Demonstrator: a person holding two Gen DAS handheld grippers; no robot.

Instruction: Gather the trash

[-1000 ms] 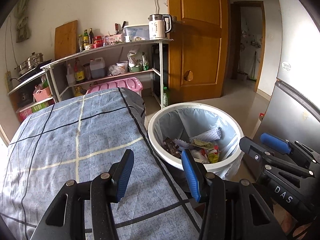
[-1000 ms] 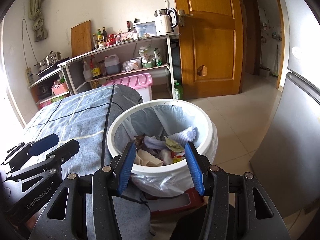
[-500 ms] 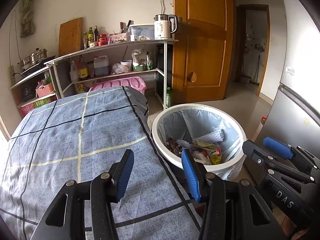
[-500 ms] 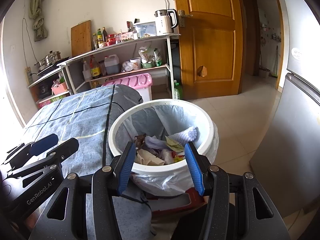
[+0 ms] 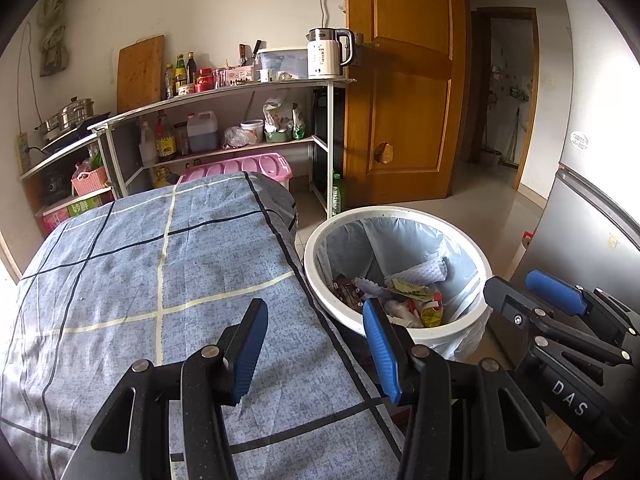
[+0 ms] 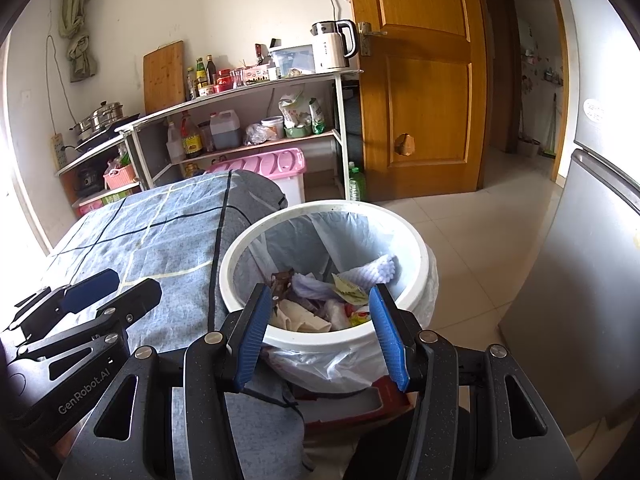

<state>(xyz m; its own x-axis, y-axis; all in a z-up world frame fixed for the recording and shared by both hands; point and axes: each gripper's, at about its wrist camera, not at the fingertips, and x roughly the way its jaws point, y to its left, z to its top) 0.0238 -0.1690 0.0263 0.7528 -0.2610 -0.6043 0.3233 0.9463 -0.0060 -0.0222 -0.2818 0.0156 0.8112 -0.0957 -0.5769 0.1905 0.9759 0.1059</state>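
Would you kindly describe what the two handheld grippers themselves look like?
Both are black speckled plastic frames with triangular cut-outs and silver pivot screws. Each finger carries a ribbed blue pad. The left gripper reads "GenRobot.AI" in white on its side; the right gripper reads "DAS". No cables, hands or sleeves show.

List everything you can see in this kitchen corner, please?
Trash bin: one, white, clear liner, on the floor beside the table, wrappers and paper inside.
Tablecloth: one, blue checked, covering the table.
Shelf unit: one, white frame, against the wall, bottles and jars on it.
Kettle: one, white, top shelf.
Cutting board: one, wooden, leaning on the wall.
Storage box: one, pink lid, under the shelves.
Door: one, orange wood.
Fridge: one, grey, at right.
Left gripper: one, black with blue pads, open, empty.
Right gripper: same, open, empty.
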